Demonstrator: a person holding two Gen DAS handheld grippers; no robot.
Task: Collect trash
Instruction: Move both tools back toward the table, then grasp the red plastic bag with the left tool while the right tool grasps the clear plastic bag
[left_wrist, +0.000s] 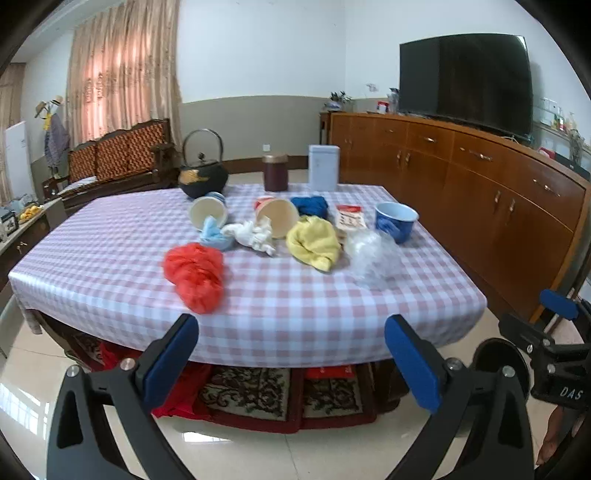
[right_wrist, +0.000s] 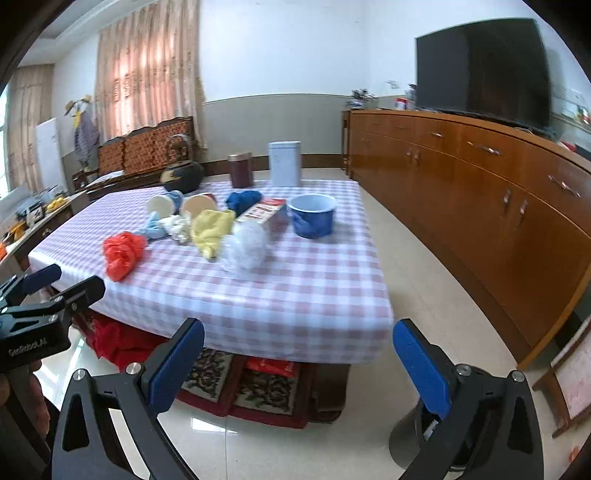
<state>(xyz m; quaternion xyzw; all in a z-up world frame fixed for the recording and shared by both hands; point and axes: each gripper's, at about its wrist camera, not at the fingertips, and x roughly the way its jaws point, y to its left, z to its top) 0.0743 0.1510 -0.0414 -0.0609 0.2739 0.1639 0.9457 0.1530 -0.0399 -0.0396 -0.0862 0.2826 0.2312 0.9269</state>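
Trash lies strewn across the middle of the low table (left_wrist: 110, 266) with its pink-and-white checked cloth, none of it gathered yet, and both tools hang short of the near edge, which I read as the approach before a first pick. The left gripper (left_wrist: 291, 360) has its blue-padded jaws spread wide and empty; the right gripper (right_wrist: 299, 363) is likewise wide open and holds nothing. Below the right gripper, on the tiled floor off the near right corner, stands a round dark bin (right_wrist: 410, 439), probably where the pieces should go. Nearest the near edge lies one crumpled red plastic bag (left_wrist: 195, 275), and toward the right edge one crumpled clear plastic bag (left_wrist: 373, 258). Behind them run one light-blue wad (left_wrist: 216, 234), one white crumpled tissue (left_wrist: 255, 236) and one yellow crumpled cloth (left_wrist: 313, 243). The wads seem to have spilled from two paper cups tipped on their sides, the left tipped cup (left_wrist: 207, 214) and the right tipped cup (left_wrist: 277, 216), mouths facing the near edge. Farther back sit one dark-blue wad (left_wrist: 310, 205), one red-and-white flat packet (left_wrist: 350, 218) and one upright blue enamel mug (left_wrist: 396, 220). Along the far edge stand one black iron kettle (left_wrist: 202, 176), one dark-red canister (left_wrist: 275, 171) and one pale-blue tin (left_wrist: 324, 168), upright and orderly, so probably not trash.
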